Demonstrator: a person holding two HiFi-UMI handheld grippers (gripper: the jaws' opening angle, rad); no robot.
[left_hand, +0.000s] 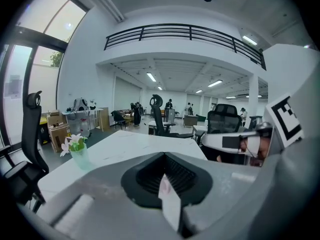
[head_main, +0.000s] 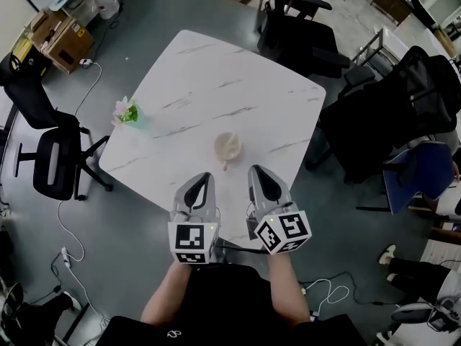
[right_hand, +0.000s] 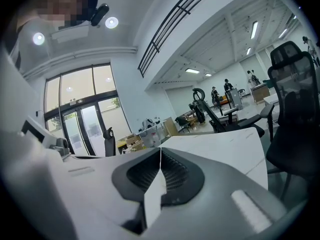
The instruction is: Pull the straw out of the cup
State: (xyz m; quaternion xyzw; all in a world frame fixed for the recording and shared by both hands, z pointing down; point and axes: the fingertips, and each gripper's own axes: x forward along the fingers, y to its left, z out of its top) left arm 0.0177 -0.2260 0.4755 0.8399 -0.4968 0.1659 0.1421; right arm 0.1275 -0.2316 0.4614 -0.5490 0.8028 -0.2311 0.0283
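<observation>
A pale beige cup (head_main: 227, 147) stands on the white marble table (head_main: 216, 85), toward its near corner. A short straw (head_main: 225, 165) pokes out of it toward me. Both grippers hover over the near table edge, short of the cup and apart from it. My left gripper (head_main: 204, 178) is below-left of the cup and my right gripper (head_main: 258, 171) is below-right. Each has its jaws together with nothing between them. The left gripper view shows its jaws (left_hand: 163, 157) meeting at a seam; the right gripper view shows the same (right_hand: 160, 153). Neither gripper view shows the cup.
A small green vase with pink flowers (head_main: 127, 112) stands at the table's left edge, also the vase (left_hand: 77, 151) in the left gripper view. Black office chairs (head_main: 50, 146) ring the table. Cardboard boxes (head_main: 61, 38) sit far left, and cables lie on the floor.
</observation>
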